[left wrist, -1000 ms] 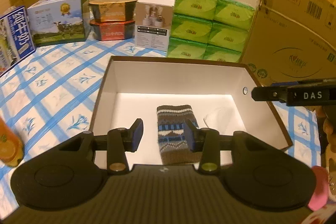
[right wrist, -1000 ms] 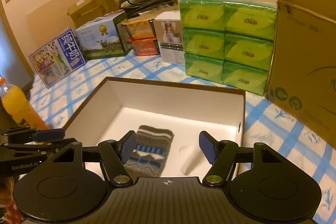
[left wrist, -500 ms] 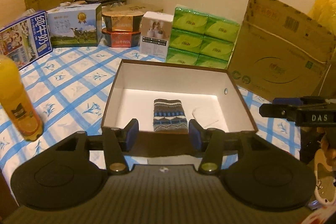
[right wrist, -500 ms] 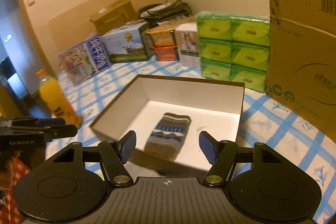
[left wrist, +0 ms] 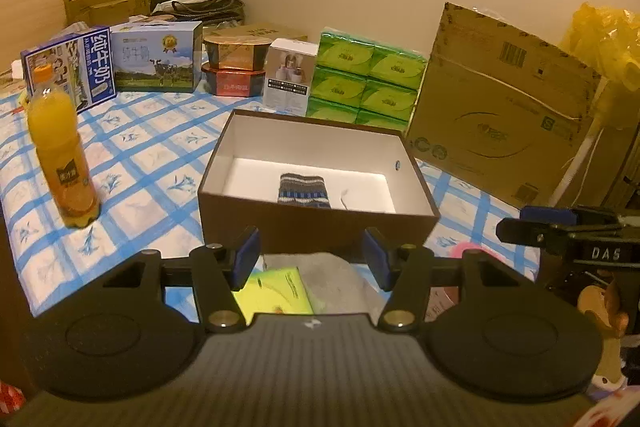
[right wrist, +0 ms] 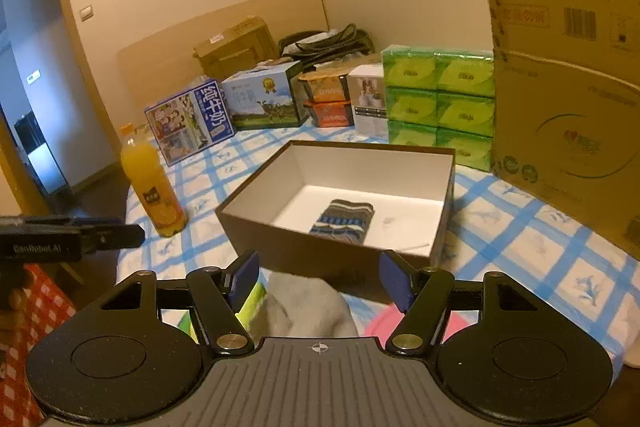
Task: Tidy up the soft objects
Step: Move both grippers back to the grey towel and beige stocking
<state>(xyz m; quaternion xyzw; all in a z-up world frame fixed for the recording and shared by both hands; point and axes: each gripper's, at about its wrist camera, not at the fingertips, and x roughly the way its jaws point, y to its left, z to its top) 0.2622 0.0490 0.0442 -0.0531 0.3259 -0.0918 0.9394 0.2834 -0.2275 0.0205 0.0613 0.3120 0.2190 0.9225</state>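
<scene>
Two grippers, jaws apart and holding nothing, hover before the box.
Grabbing the grey cloth carelessly could snag the yellow-green packet beside it.

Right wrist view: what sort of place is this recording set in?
Probably a room in a home, used partly for storage. A checked tablecloth covers the table, household goods line the wall, such as green tissue packs and milk cartons, and a doorway opens at the left.
</scene>
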